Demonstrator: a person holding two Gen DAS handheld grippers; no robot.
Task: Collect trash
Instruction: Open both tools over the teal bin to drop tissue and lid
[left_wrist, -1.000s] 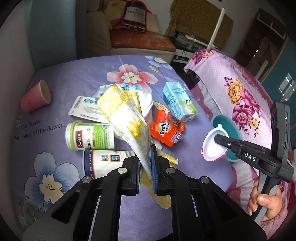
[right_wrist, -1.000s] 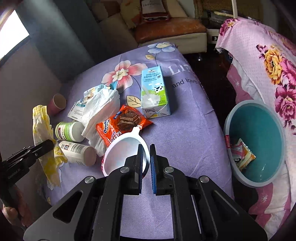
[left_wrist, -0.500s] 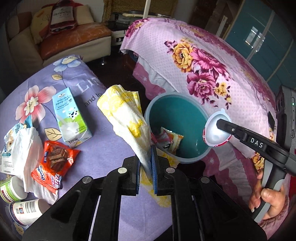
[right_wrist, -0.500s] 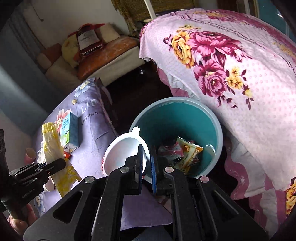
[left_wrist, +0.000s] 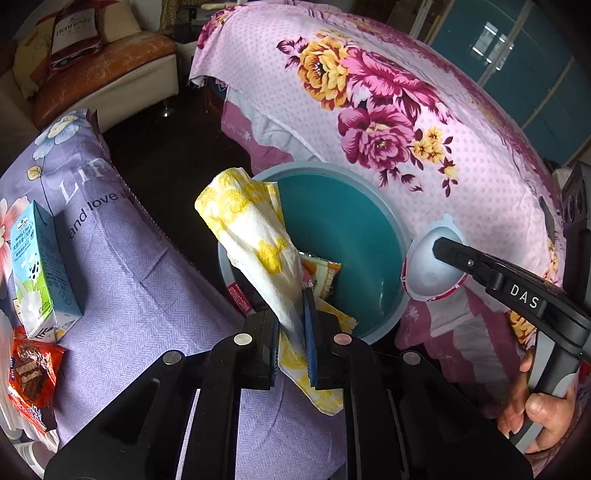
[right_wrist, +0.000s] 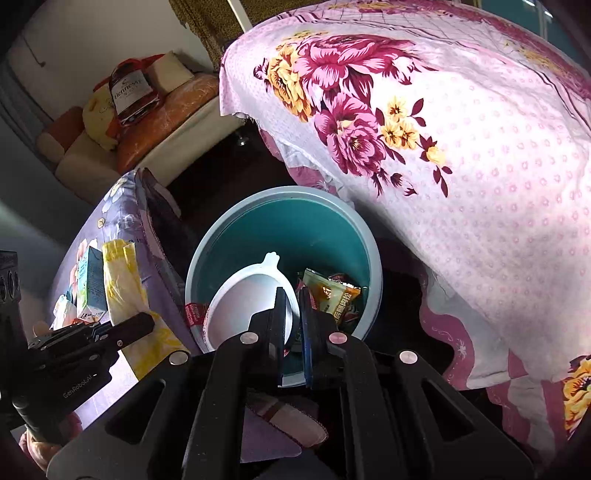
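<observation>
1. Trash is being carried in both claws above a teal bin (left_wrist: 384, 236) that is standing on the dark floor between the table (left_wrist: 155, 302) and a bed covered in pink floral cloth (left_wrist: 424, 122).
2. Left claw (left_wrist: 291, 332) is pointing down at the bin's near rim, and a crumpled yellow-and-white paper napkin (left_wrist: 255, 243) is sitting between its blue pads; the jaws are opening, with the napkin touching the right pad and its upper end sticking up over the bin's left edge.
3. Right claw (right_wrist: 293, 332) is clenched on the rim of a white plastic cup lid (right_wrist: 247, 302), which is hanging tilted over the bin's near-left part in the right wrist view.
4. Snack wrappers (right_wrist: 334, 295) are already lying at the bottom of the bin, just beyond the lid.
5. Remaining on the purple flowered tablecloth are a blue-green milk carton (left_wrist: 40, 266) and an orange snack packet (left_wrist: 31, 376), both well apart from the claws.
6. A hand (left_wrist: 535, 410) is gripping the right claw's handle at the lower right of the left wrist view.
</observation>
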